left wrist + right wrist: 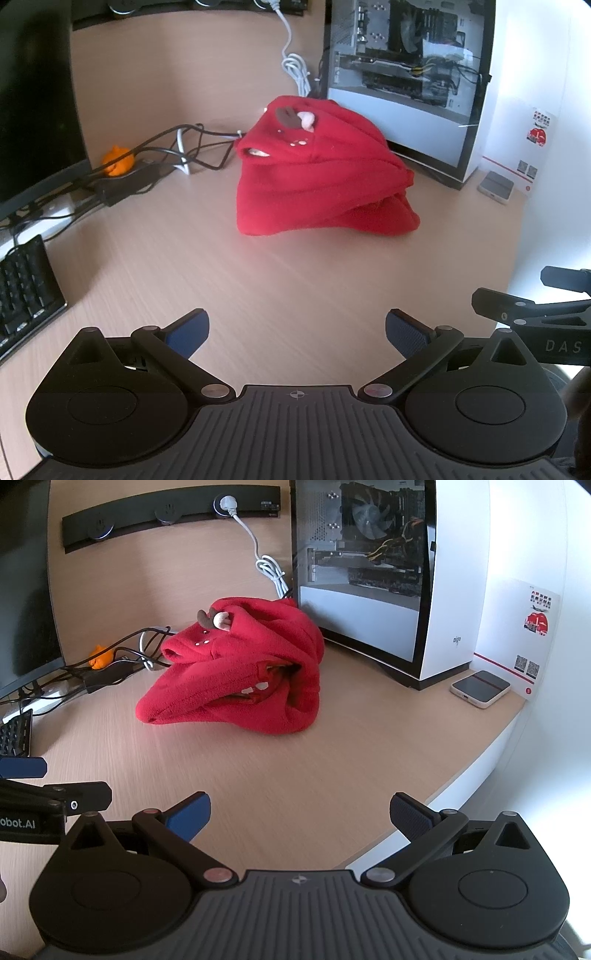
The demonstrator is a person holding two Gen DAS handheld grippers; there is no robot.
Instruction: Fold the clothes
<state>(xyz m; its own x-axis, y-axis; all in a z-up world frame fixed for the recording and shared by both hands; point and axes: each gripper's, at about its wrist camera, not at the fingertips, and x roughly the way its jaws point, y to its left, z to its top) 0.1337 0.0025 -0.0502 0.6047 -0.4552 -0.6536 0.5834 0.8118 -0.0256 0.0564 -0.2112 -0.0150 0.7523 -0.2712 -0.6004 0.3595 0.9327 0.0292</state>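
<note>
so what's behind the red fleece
Behind the red fleece: a glass-sided computer case and a coiled white cable. The cable's lower end is hidden by the cloth.

In the left wrist view, the letters "DAS" stand in pale print on the black body of the right hand-held gripper at the right edge; whatever follows them is cut off by the frame. In the right wrist view, "obot.AI" reads in white on the black body of the left hand-held gripper at the left edge, its first letter cut off. A small grey logo sits low on the white computer case, too small to read surely. The white card leaning on the wall carries two QR codes and red graphics; its print is illegible.
</note>
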